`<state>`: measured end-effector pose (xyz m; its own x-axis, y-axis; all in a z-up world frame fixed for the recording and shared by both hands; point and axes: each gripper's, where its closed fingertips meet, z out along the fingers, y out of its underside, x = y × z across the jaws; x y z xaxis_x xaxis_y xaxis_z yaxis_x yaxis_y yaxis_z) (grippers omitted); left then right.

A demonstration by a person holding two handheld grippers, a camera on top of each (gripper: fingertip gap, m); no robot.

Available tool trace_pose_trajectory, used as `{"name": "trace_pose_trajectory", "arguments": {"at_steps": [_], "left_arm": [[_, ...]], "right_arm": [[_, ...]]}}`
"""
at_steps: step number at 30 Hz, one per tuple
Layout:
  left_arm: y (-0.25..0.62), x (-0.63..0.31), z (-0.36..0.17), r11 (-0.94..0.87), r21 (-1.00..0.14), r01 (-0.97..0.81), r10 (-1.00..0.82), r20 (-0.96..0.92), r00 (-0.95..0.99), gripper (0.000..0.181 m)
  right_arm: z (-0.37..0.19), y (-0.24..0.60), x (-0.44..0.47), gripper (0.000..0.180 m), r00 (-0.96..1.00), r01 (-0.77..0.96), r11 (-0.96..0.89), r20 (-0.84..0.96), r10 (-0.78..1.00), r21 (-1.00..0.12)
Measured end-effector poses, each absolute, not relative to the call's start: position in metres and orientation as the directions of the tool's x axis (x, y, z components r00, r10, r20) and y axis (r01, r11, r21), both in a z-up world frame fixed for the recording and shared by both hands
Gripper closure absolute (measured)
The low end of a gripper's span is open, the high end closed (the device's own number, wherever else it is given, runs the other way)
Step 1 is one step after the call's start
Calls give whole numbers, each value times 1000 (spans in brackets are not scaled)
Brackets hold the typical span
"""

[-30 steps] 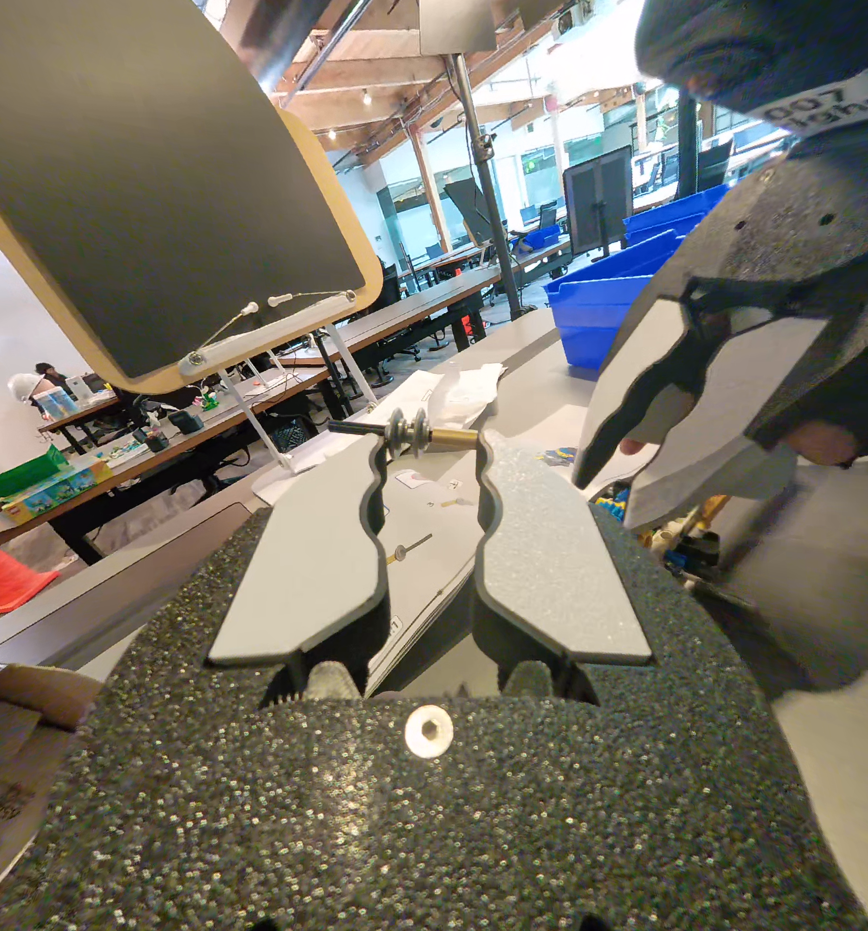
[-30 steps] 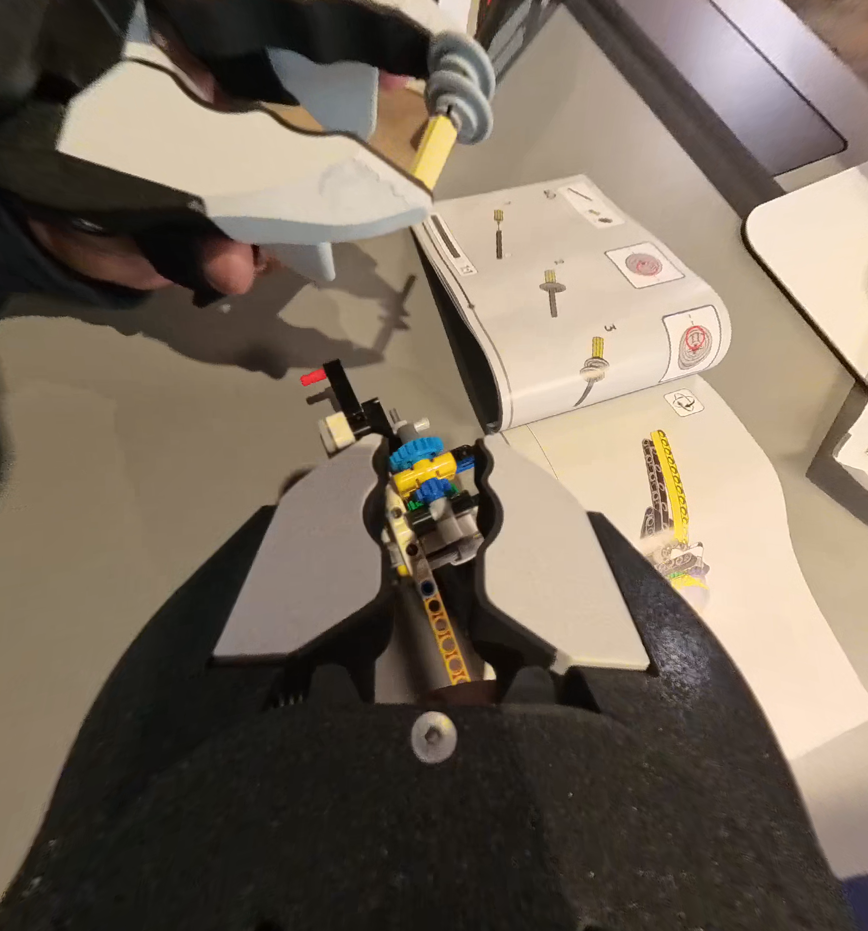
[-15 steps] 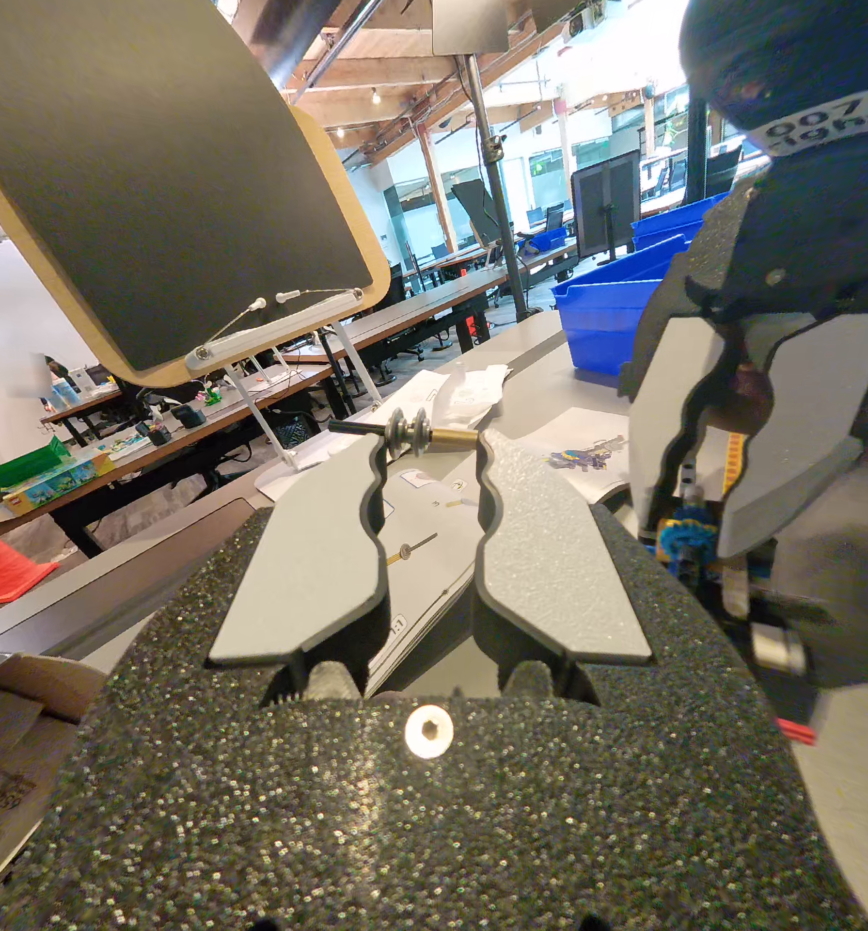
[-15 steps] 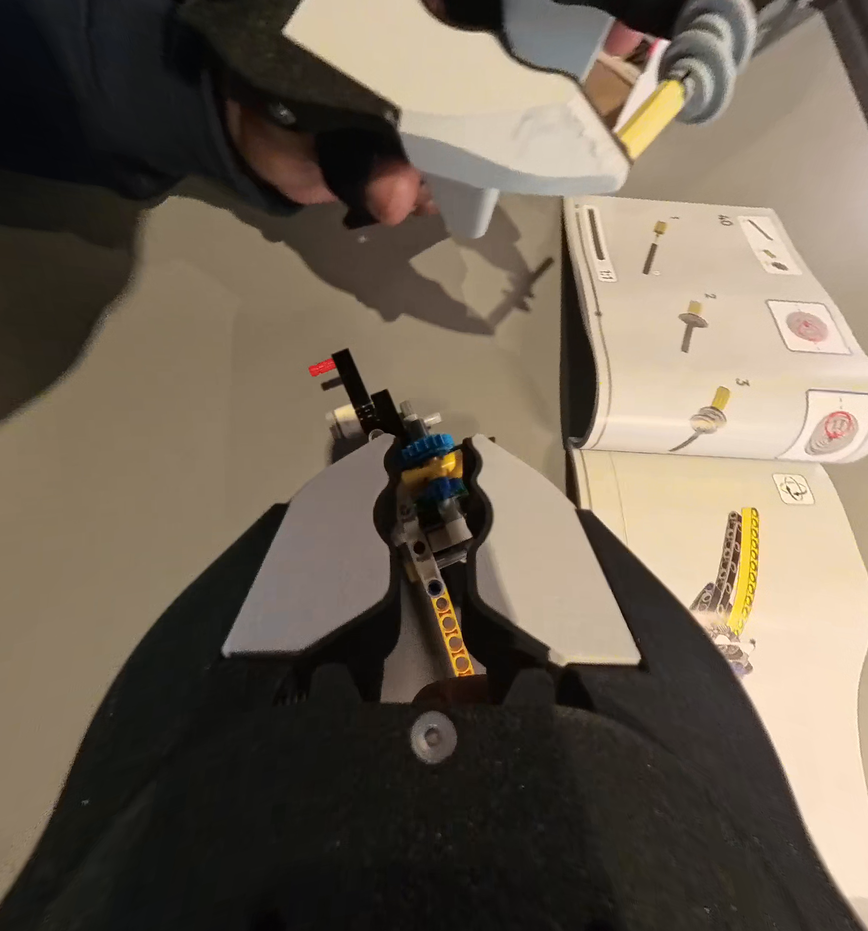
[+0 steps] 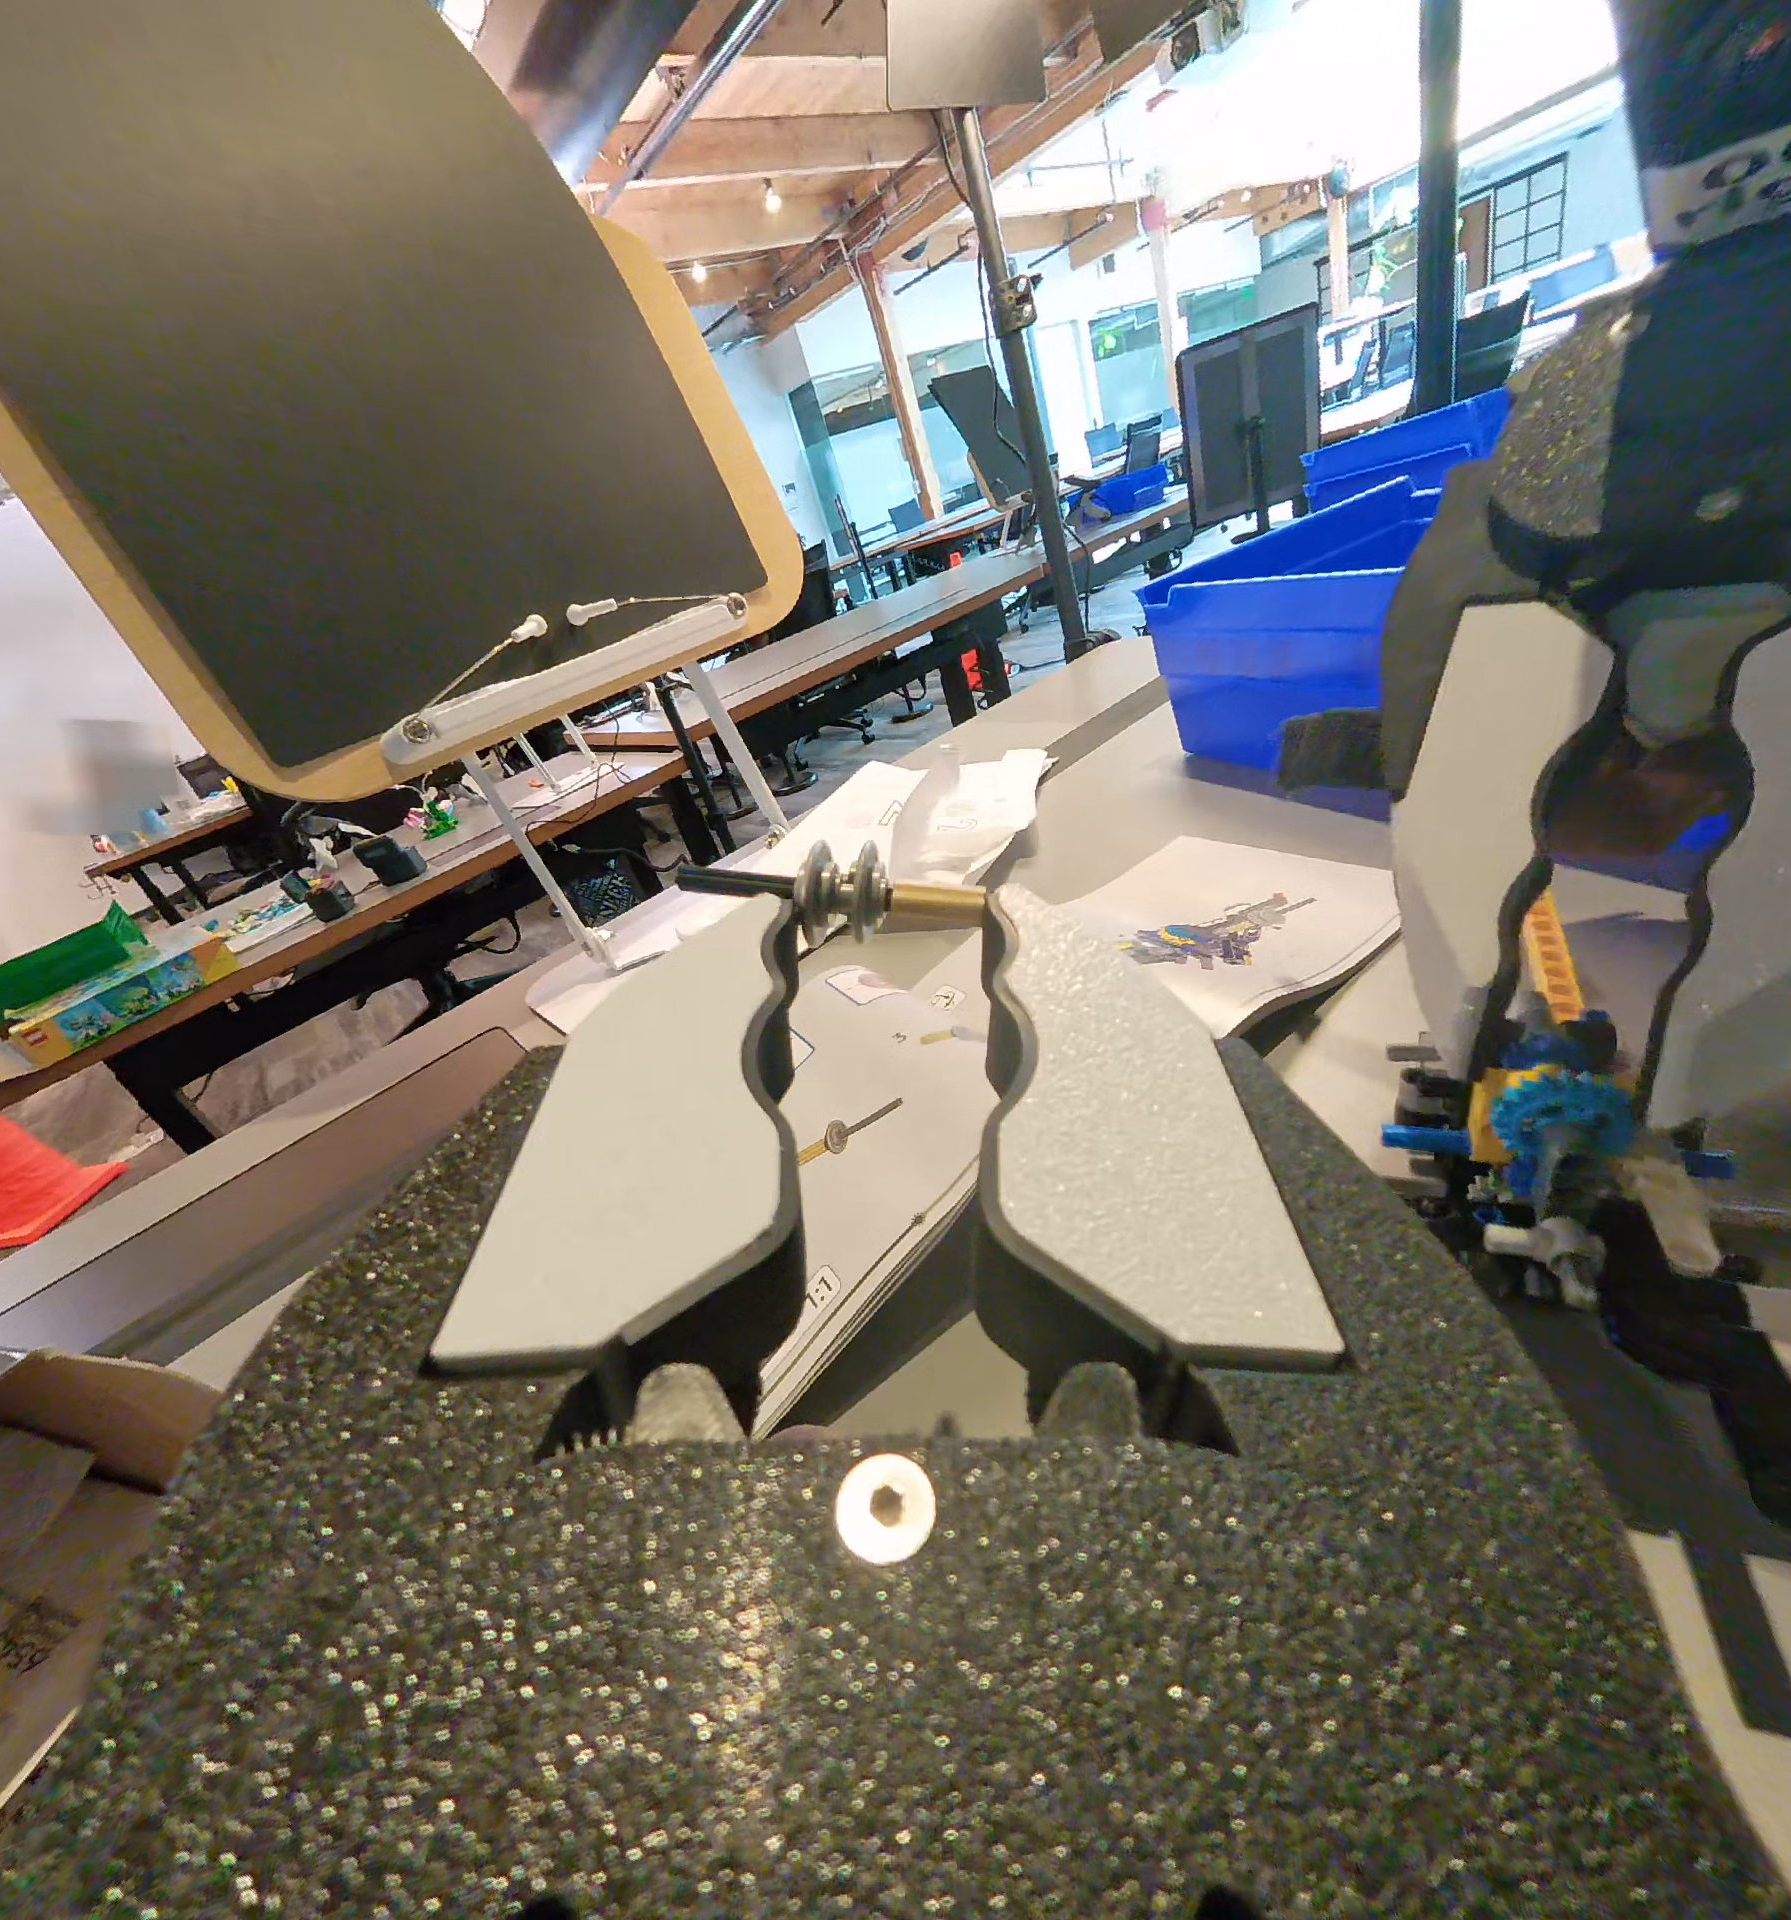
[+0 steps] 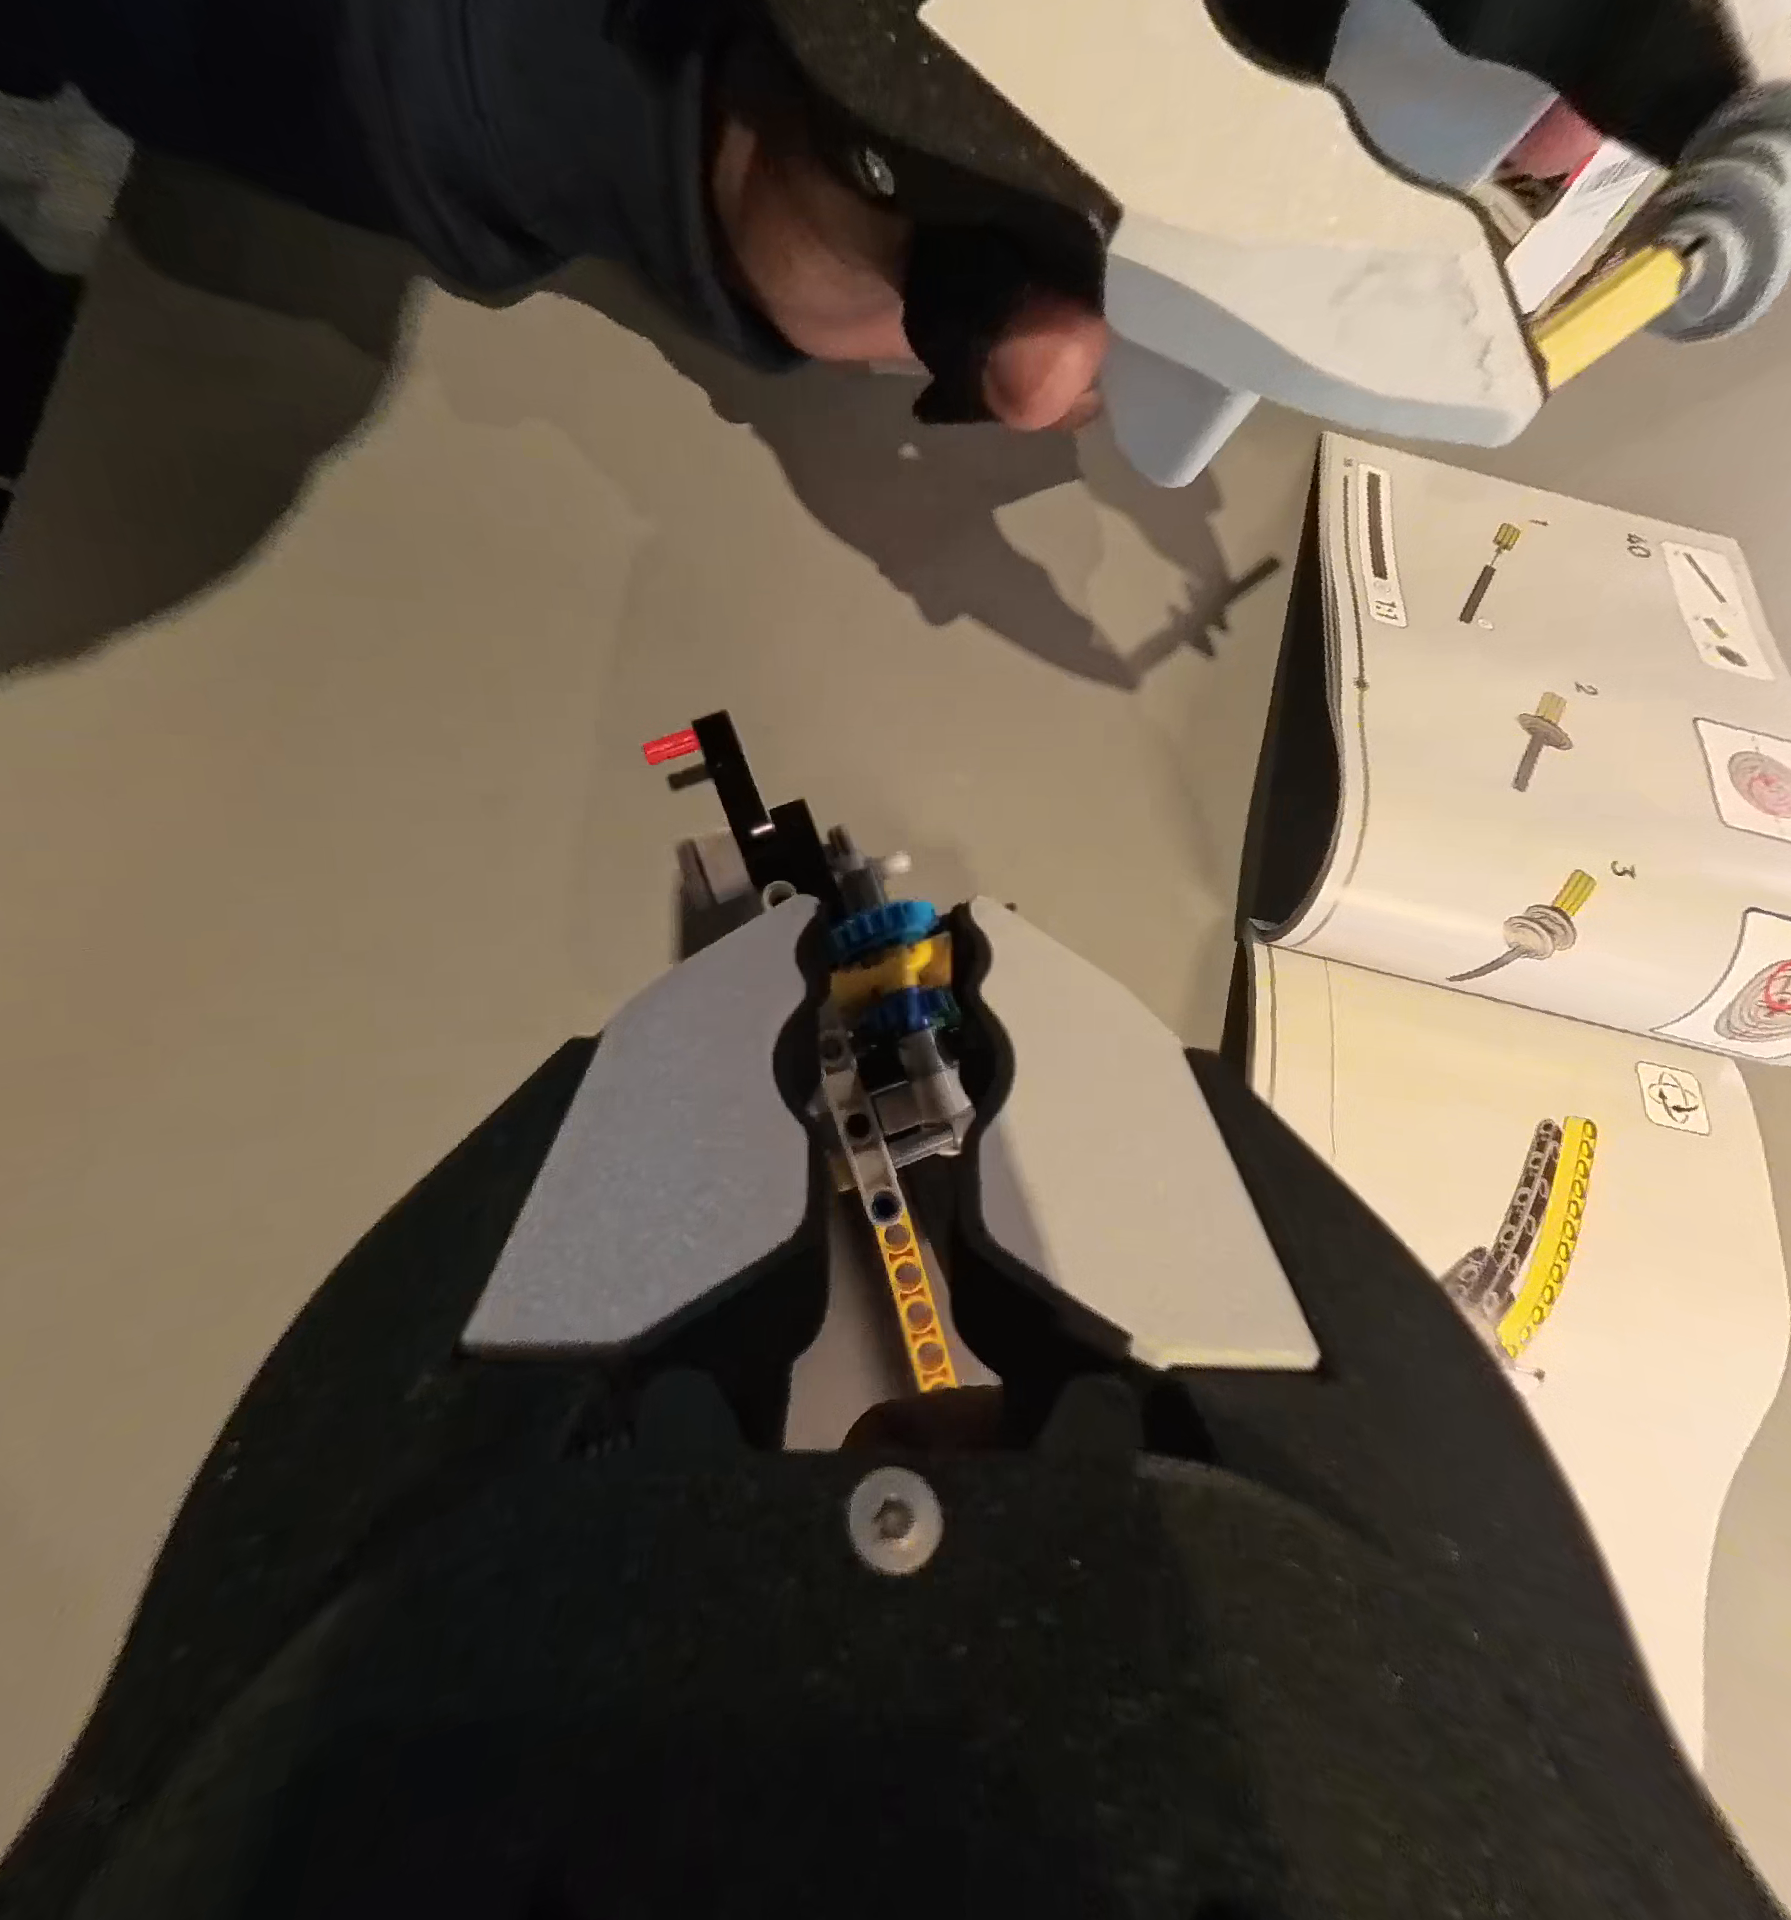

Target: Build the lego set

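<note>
My left gripper (image 5: 886, 914) is shut on a black axle (image 5: 849, 896) that carries two grey discs and a yellow sleeve, held crosswise at the fingertips. It shows in the right wrist view (image 6: 1493, 260) at the upper right, held by a person's hand. My right gripper (image 6: 886, 925) is shut on a lego assembly (image 6: 886, 997) with blue gears, a yellow beam and a black arm with a red pin. In the left wrist view the right gripper (image 5: 1701, 935) points down at the right, the lego assembly (image 5: 1556, 1112) low over the table.
An open instruction booklet (image 6: 1556, 779) lies on the grey table (image 6: 351, 831) right of the assembly, and below my left fingers (image 5: 870, 1132). Blue bins (image 5: 1275, 644) stand at the back right. A dark board on a stand (image 5: 299, 364) and a cardboard box (image 5: 39, 1455) are at the left.
The right gripper has turned to point down and now stands beside the left gripper with the assembly. In the right wrist view the left gripper and booklet have shifted to the right.
</note>
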<state>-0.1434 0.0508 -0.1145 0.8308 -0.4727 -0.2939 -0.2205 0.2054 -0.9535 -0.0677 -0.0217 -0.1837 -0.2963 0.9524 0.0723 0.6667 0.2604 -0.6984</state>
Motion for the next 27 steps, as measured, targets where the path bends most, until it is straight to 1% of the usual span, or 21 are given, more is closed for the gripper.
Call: {"name": "trace_pose_trajectory", "arguments": {"at_steps": [4,6,12,17,20,27], "left_arm": [[51,-143,-117,199,-955,-222,-479,-292,828,147],[51,-142,-117,195,-955,-223,-480,-291,828,147],[52,-143,-120,182,-959,-219,-482,-281,830,147],[53,-143,-123,171,-959,-226,-484,-282,829,147],[54,-144,-125,161,-960,-229,-484,-279,829,147],[57,-146,-129,140,-963,-231,-481,-270,834,147]], "right_arm": [[-179,-18,-67,147,-246,662,242,99,964,-710],[-176,-20,-66,146,-222,652,224,100,970,-724],[-166,-41,-54,149,-207,595,189,78,975,-781],[-183,-69,-45,155,-259,581,165,12,966,-797],[-202,-82,-41,157,-292,598,175,-9,956,-782],[-233,-91,-36,156,-333,642,262,47,942,-721]]}}
